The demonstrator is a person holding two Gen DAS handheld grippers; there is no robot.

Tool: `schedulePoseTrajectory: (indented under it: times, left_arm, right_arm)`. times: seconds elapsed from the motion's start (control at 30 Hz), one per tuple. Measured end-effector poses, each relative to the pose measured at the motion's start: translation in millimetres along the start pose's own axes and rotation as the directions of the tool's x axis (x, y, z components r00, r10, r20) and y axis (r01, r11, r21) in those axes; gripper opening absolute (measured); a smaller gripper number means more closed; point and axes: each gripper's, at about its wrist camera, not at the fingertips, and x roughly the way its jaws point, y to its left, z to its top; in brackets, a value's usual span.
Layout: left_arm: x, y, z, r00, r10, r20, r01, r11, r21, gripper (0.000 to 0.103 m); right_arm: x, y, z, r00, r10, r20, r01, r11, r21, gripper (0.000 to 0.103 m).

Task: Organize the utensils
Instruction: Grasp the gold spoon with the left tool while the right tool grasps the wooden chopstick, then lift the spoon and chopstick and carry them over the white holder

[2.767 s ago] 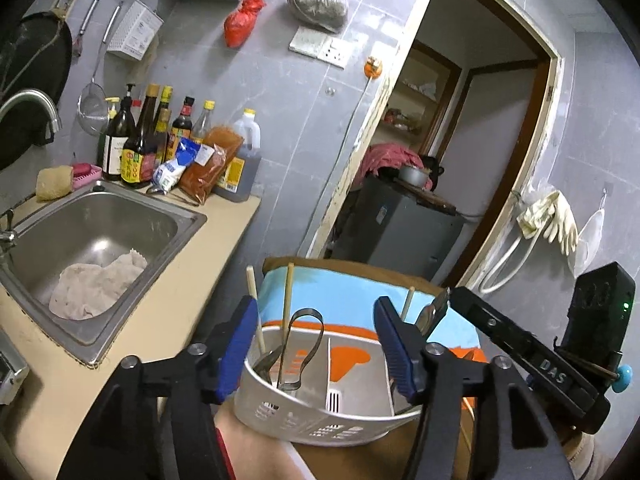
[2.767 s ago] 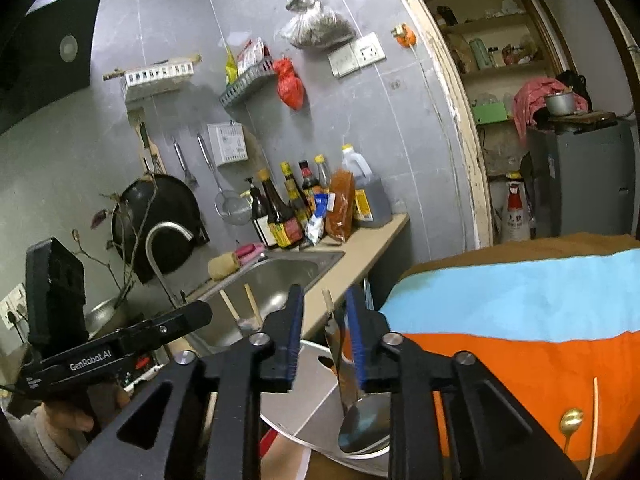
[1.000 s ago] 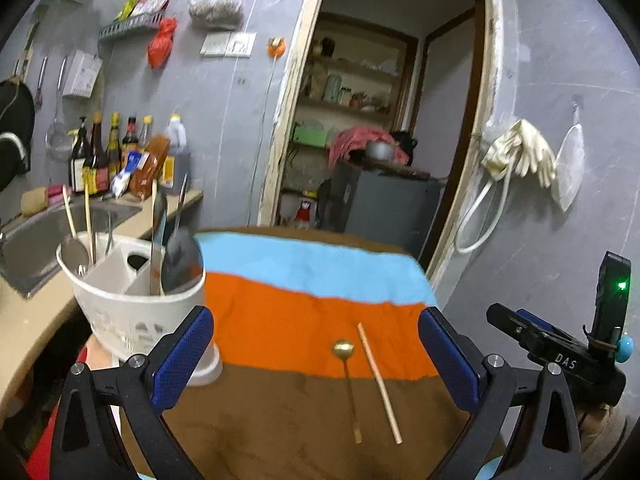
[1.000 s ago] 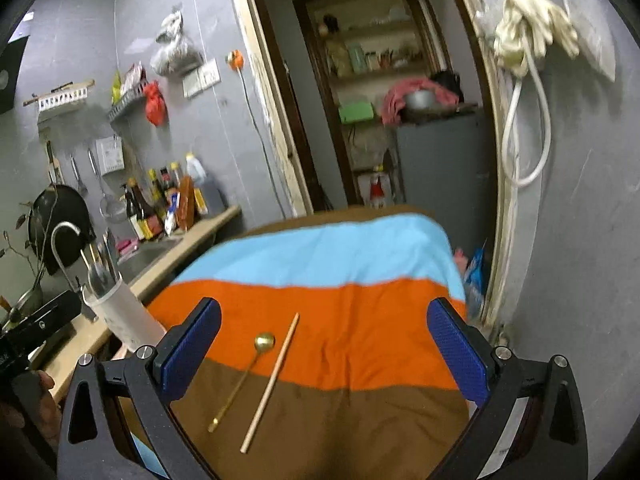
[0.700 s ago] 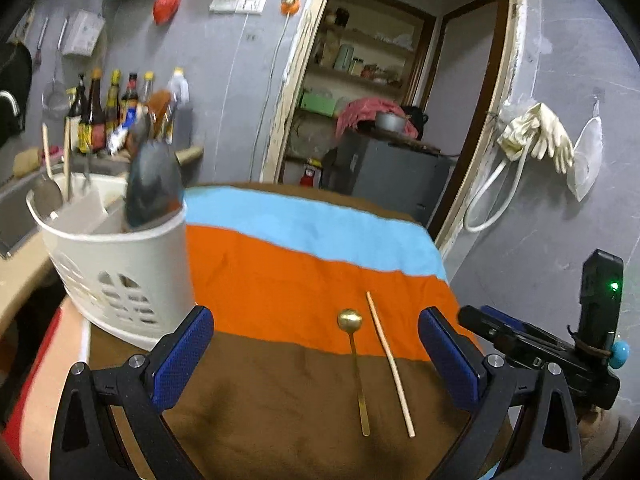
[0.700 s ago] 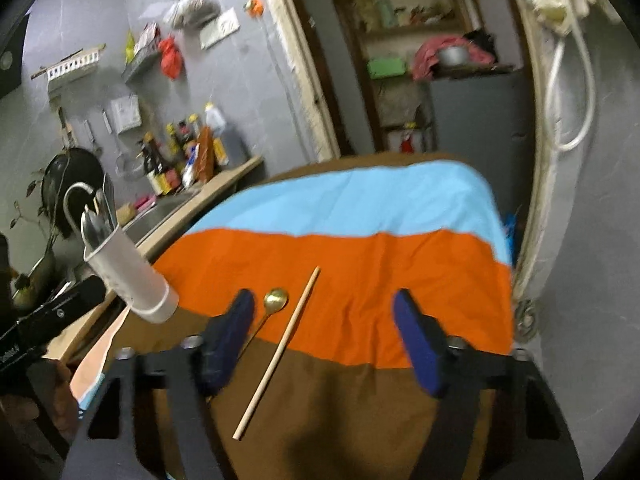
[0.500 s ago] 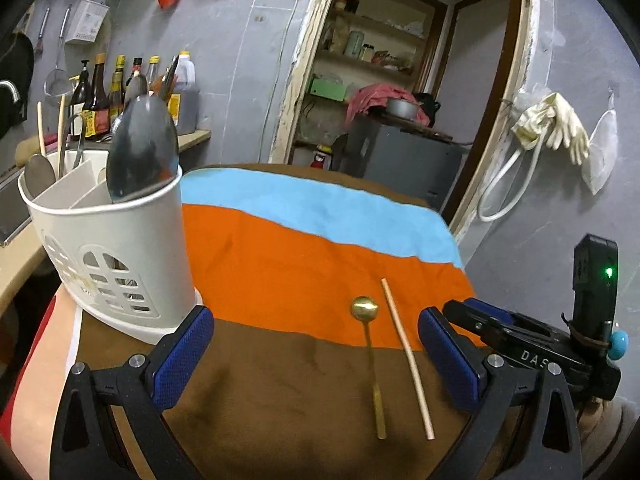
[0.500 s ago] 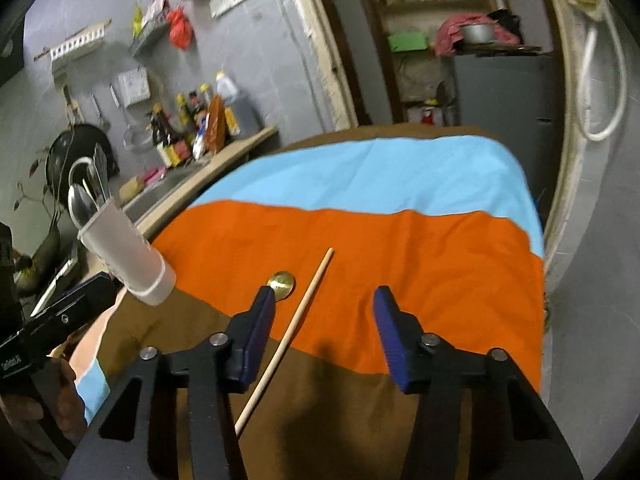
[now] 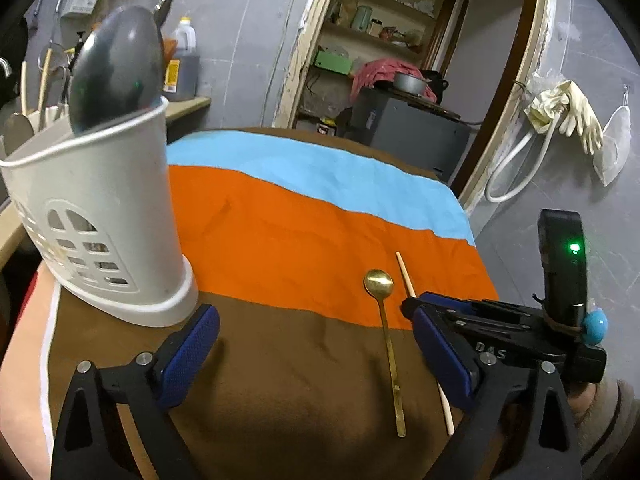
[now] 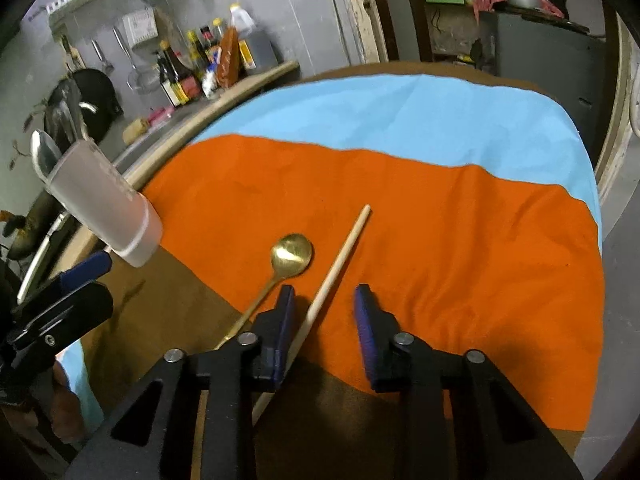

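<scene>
Right claw (image 10: 324,312) closing around chopstick (image 10: 340,258), left claw (image 9: 316,344) closing, empty.

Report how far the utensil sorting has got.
Done: the white plastic utensil holder already stands several pieces, including a large grey metal spoon. In hand: nothing yet; the right gripper is closing with the loose wooden chopstick between its fingers. The left gripper is open and empty. Left: the chopstick and small gold spoon on the striped cloth.

Cloth (image 10: 460,220) blue/orange/brown stripes; spoon (image 10: 291,257) gold; holder (image 9: 100,208) white; chopstick (image 10: 340,264) pale wood
</scene>
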Motion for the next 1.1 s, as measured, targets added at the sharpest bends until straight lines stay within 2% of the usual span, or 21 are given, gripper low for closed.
schedulePoseTrajectory:
  times: [0.13, 0.27, 0.43, 0.53, 0.6, 0.77, 0.93, 1.1]
  left_arm:
    - [5, 1, 1, 0.999, -0.022, -0.026, 0.022, 1.0, -0.004, 0.09]
    - [11, -3, 2, 0.997, -0.052, -0.058, 0.052, 0.999, 0.01, 0.08]
    - [25, -14, 2, 0.986, -0.109, -0.125, 0.115, 0.992, 0.048, 0.06]
    - [37, -22, 0, 0.972, -0.147, -0.183, 0.161, 0.984, 0.069, 0.045]
    - [45, -29, -2, 0.961, -0.164, -0.224, 0.186, 0.979, 0.082, 0.039]
    - [61, -43, 0, 0.943, -0.165, -0.288, 0.207, 0.971, 0.119, 0.028]
    - [79, -48, 9, 0.926, -0.141, -0.349, 0.197, 0.971, 0.132, 0.013]
    - [99, -45, 22, 0.882, -0.166, -0.441, 0.218, 0.973, 0.07, 0.011]
  right_arm:
    - [2, 9, 3, 0.996, -0.067, -0.051, 0.065, 0.997, -0.041, 0.01]
    - [-5, 8, 0, 0.993, -0.093, -0.078, 0.09, 0.995, -0.044, 0.01]
    - [-22, -6, -13, 0.991, -0.091, -0.097, 0.093, 0.996, 0.01, 0.008]
    - [-30, -17, -21, 0.99, -0.087, -0.11, 0.094, 0.994, 0.054, 0.005]
    - [-34, -24, -27, 0.99, -0.087, -0.113, 0.095, 0.993, 0.069, 0.005]
    - [-40, -35, -37, 0.988, -0.093, -0.119, 0.105, 0.989, 0.102, 0.004]
    - [-34, -35, -34, 0.988, -0.085, -0.132, 0.102, 0.987, 0.121, 0.004]
    - [-25, -39, -25, 0.982, -0.073, -0.175, 0.099, 0.985, 0.14, 0.004]
